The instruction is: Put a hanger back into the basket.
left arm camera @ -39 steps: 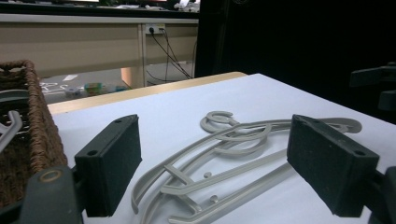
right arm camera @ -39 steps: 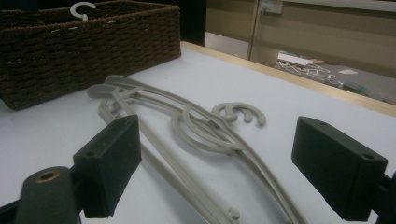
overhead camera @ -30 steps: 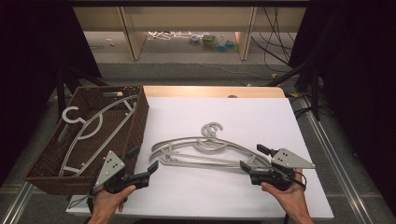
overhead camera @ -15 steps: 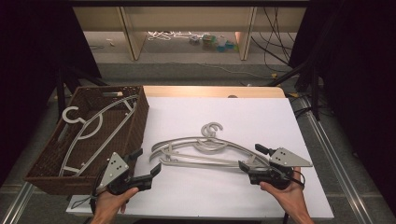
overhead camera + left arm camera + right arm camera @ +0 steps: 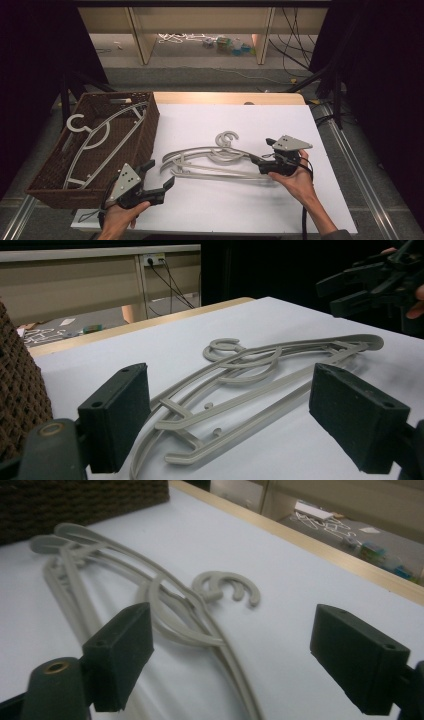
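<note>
Grey plastic hangers (image 5: 215, 160) lie stacked in the middle of the white tabletop (image 5: 260, 120), hooks pointing away from me. My left gripper (image 5: 159, 174) is open just short of their left ends; in the left gripper view the hangers (image 5: 240, 375) lie ahead between its wide-apart pads (image 5: 120, 415). My right gripper (image 5: 262, 151) is open at the stack's right end, low over the table. In the right gripper view the hangers (image 5: 175, 610) run ahead past the left pad (image 5: 122, 650). Nothing is held by either gripper.
A brown wicker basket (image 5: 145, 132) stands at the table's left with another grey hanger (image 5: 95, 140) inside. Its wall shows in both gripper views (image 5: 20, 385) (image 5: 75, 500). Beyond the table's far edge is a low shelf (image 5: 200, 40) with cables and clutter.
My left gripper has moved right and forward to the hangers' left ends, jaws still open. The right gripper has barely shifted. The hangers have not moved.
</note>
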{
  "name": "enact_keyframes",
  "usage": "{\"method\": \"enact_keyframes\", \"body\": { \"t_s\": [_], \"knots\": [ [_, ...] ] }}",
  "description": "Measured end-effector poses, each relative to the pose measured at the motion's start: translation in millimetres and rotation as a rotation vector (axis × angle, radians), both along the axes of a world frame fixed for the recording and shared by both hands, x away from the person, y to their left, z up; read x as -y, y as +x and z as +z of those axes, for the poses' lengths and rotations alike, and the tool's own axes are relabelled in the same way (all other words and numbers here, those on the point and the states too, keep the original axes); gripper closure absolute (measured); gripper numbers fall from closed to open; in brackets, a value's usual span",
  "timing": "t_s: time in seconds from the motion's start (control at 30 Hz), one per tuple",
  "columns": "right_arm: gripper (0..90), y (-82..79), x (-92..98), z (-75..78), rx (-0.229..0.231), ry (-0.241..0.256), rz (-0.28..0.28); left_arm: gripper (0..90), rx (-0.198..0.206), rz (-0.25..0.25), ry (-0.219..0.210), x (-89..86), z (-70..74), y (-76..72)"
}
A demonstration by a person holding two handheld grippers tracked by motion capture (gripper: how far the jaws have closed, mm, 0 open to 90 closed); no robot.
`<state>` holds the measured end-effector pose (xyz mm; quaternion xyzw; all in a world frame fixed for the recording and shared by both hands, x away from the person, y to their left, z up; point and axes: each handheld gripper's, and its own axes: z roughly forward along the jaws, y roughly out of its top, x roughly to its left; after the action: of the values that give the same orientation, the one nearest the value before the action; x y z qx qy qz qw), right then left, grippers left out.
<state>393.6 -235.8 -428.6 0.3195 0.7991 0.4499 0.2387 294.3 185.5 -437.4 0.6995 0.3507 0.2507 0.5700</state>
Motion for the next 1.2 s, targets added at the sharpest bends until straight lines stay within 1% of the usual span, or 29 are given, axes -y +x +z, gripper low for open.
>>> {"method": "enact_keyframes", "body": {
  "t_s": [0.07,0.1,0.13,0.17,0.2,0.23,0.3,0.37,0.4,0.43,0.47,0.5,0.53,0.57,0.6,0.63,0.73,0.77,0.8,0.83,0.87,0.9,0.93,0.97,1.03,1.07,1.17,1.2],
  "knots": [
    [20.1,7.9,-0.8,-2.0,-0.031,-0.023,-0.002,16.4,0.003,-0.001,-0.002,0.5,0.1,1.1],
    [21.9,11.2,-1.3,-3.1,-0.034,-0.035,-0.007,16.4,0.001,-0.003,-0.002,1.1,0.0,1.5],
    [23.8,14.0,-0.7,-3.4,-0.047,-0.061,0.0,16.4,0.003,-0.008,0.006,1.4,-0.1,1.8],
    [24.7,17.2,-0.6,-4.2,-0.054,-0.077,0.006,16.4,0.006,-0.015,0.004,2.2,-0.8,2.2],
    [25.9,19.5,-0.8,-5.2,-0.078,-0.083,0.007,16.4,0.001,-0.014,0.013,2.4,-0.7,1.4],
    [28.5,22.9,-0.5,-6.7,-0.085,-0.097,0.02,16.4,0.0,-0.015,0.01,2.7,-1.1,1.0],
    [29.9,27.1,-1.9,-9.8,-0.136,-0.127,0.034,16.5,0.0,-0.018,0.013,2.6,-1.0,0.4],
    [34.9,33.7,-4.4,-13.6,-0.168,-0.169,0.049,16.7,0.005,-0.025,-0.006,3.4,-0.7,1.9],
    [36.5,36.9,-5.6,-15.0,-0.17,-0.186,0.06,16.7,0.001,-0.018,0.003,3.6,-0.1,1.9],
    [38.1,39.0,-6.9,-16.1,-0.187,-0.198,0.06,16.7,0.0,-0.021,0.01,4.1,-0.3,2.8],
    [40.0,41.5,-8.0,-17.1,-0.202,-0.207,0.068,16.7,0.001,-0.028,-0.002,5.2,-1.5,3.8],
    [41.2,43.8,-9.4,-19.1,-0.199,-0.207,0.07,16.7,-0.005,-0.027,0.012,4.9,-1.1,3.5],
    [42.8,45.5,-10.0,-19.8,-0.218,-0.218,0.076,16.7,-0.008,-0.028,0.009,5.4,-1.5,3.8],
    [44.4,47.6,-11.6,-23.6,-0.208,-0.218,0.079,16.7,-0.006,-0.031,0.011,5.5,-1.7,3.9],
    [45.3,49.1,-11.7,-24.6,-0.225,-0.236,0.084,16.7,-0.005,-0.033,0.013,5.4,-1.5,3.7],
    [46.7,50.4,-12.6,-27.0,-0.225,-0.241,0.081,16.7,-0.005,-0.033,0.013,5.2,-1.4,3.3],
    [50.1,51.0,-15.1,-30.4,-0.265,-0.268,0.08,16.7,-0.003,-0.036,0.016,4.5,-1.6,3.0],
    [51.7,51.7,-15.3,-31.2,-0.261,-0.287,0.08,16.7,-0.003,-0.036,0.014,4.7,-1.5,3.2],
    [53.7,52.3,-15.0,-30.1,-0.283,-0.303,0.081,16.7,-0.003,-0.036,0.016,5.0,-1.4,3.5],
    [55.5,53.7,-15.2,-31.6,-0.265,-0.302,0.086,16.7,-0.005,-0.038,0.016,5.6,-1.4,3.8],
    [56.7,53.2,-16.0,-30.8,-0.286,-0.296,0.078,16.7,-0.004,-0.043,0.021,6.0,-1.6,4.1],
    [57.4,54.1,-15.5,-29.4,-0.298,-0.309,0.083,16.7,0.0,-0.048,0.016,6.7,-2.2,4.6],
    [58.2,55.2,-15.9,-29.5,-0.288,-0.319,0.091,16.7,-0.005,-0.045,0.023,6.7,-1.9,4.1],
    [58.9,55.1,-16.3,-28.9,-0.299,-0.323,0.093,16.7,-0.006,-0.045,0.021,6.8,-2.0,4.2],
    [59.6,57.4,-17.7,-30.0,-0.29,-0.331,0.105,16.7,-0.005,-0.047,0.023,6.4,-2.1,4.5],
    [59.9,58.1,-18.9,-31.5,-0.29,-0.336,0.101,16.7,-0.006,-0.046,0.024,6.3,-2.2,4.5],
    [63.3,61.2,-22.2,-36.9,-0.307,-0.358,0.112,16.6,-0.01,-0.04,0.022,6.6,-2.6,4.6],
    [64.3,62.1,-23.0,-37.3,-0.308,-0.378,0.122,16.6,-0.012,-0.041,0.022,6.7,-2.7,4.8]
  ]
}}
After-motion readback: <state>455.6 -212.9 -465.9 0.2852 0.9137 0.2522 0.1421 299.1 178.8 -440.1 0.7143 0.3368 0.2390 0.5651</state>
